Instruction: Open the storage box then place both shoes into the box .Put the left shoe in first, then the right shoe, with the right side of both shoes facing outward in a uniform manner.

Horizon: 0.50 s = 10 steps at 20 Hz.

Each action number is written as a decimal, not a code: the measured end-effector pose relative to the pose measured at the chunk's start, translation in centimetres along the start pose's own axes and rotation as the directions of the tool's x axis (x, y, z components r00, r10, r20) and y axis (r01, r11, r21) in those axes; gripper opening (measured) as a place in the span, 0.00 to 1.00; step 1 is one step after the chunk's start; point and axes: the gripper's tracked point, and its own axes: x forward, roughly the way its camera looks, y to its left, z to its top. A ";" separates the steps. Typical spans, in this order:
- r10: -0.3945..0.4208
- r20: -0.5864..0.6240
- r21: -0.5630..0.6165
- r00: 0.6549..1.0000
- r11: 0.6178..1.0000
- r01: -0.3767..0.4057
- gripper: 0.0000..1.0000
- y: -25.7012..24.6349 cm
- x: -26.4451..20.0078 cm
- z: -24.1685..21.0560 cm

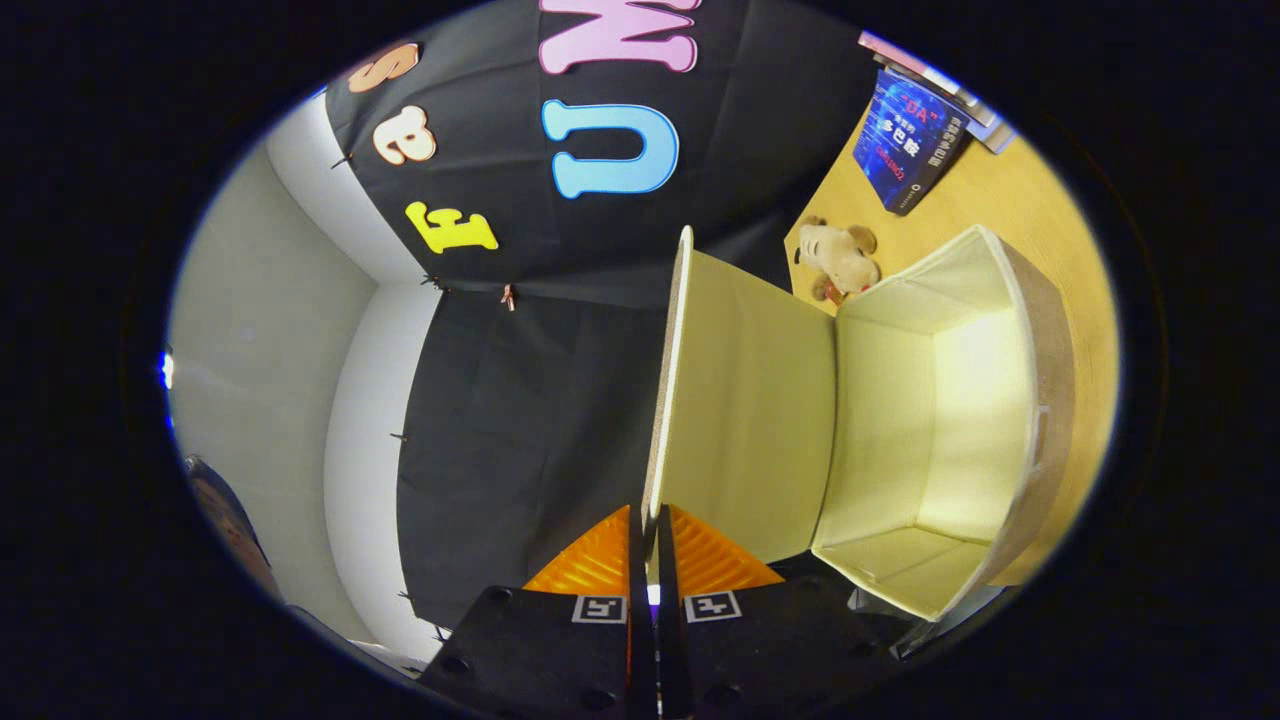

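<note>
Storage box [985, 420]: open, empty (shoes still to go in); lid [745, 400] pinched at its edge between gripper [650, 530] fingers.

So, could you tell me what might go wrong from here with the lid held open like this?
1. The hand-held gripper pinches only the thin edge of the cream fabric lid; that edge could slip free and the lid fall shut over the open cream fabric storage box.
2. Pulling the lid further might drag or tip the light box across the wooden table, toward the small plush dog.
</note>
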 end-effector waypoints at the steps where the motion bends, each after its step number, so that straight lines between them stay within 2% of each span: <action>1: -0.004 0.005 -0.008 1.000 1.000 0.004 0.06 0.5 0.9 0.0; 5: -0.035 -0.009 -0.046 0.999 0.998 0.034 0.06 2.0 5.4 -0.9; 10: -0.101 -0.048 -0.075 0.994 0.992 0.097 0.07 1.4 11.7 -2.8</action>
